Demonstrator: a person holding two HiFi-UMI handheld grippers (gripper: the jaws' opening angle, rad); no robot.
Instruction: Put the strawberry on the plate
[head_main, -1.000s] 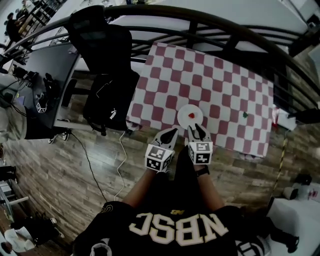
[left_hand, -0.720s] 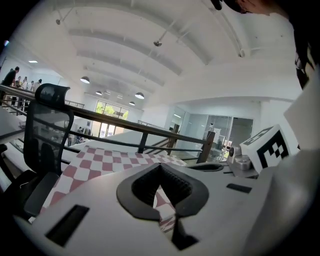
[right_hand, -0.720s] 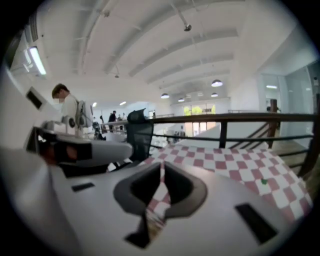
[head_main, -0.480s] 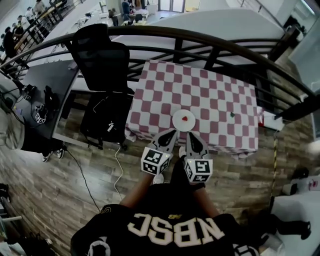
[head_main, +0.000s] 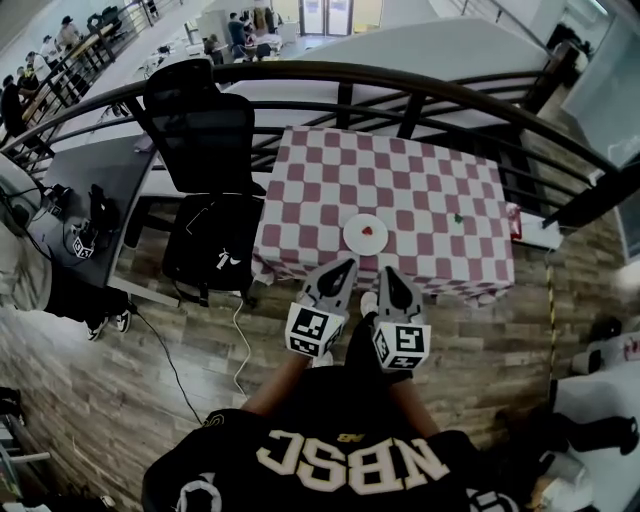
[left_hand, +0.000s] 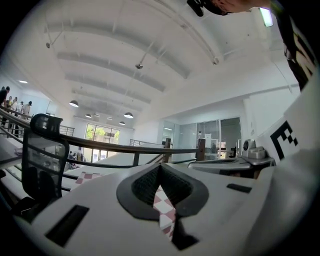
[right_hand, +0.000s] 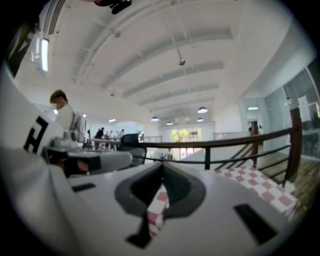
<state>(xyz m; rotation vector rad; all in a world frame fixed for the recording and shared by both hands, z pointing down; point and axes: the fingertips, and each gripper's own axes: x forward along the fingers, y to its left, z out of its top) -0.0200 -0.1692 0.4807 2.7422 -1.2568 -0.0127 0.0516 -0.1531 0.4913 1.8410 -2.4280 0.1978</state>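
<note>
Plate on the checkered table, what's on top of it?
One small red strawberry lies on the white plate, near its middle. Nothing else shows there; the patch beneath the berry is covered.

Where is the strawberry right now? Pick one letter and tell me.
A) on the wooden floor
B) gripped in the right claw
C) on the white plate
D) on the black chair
C: the strawberry sits on the white plate on the checkered table, while the left claw and right claw are shut with nothing in them.
</note>
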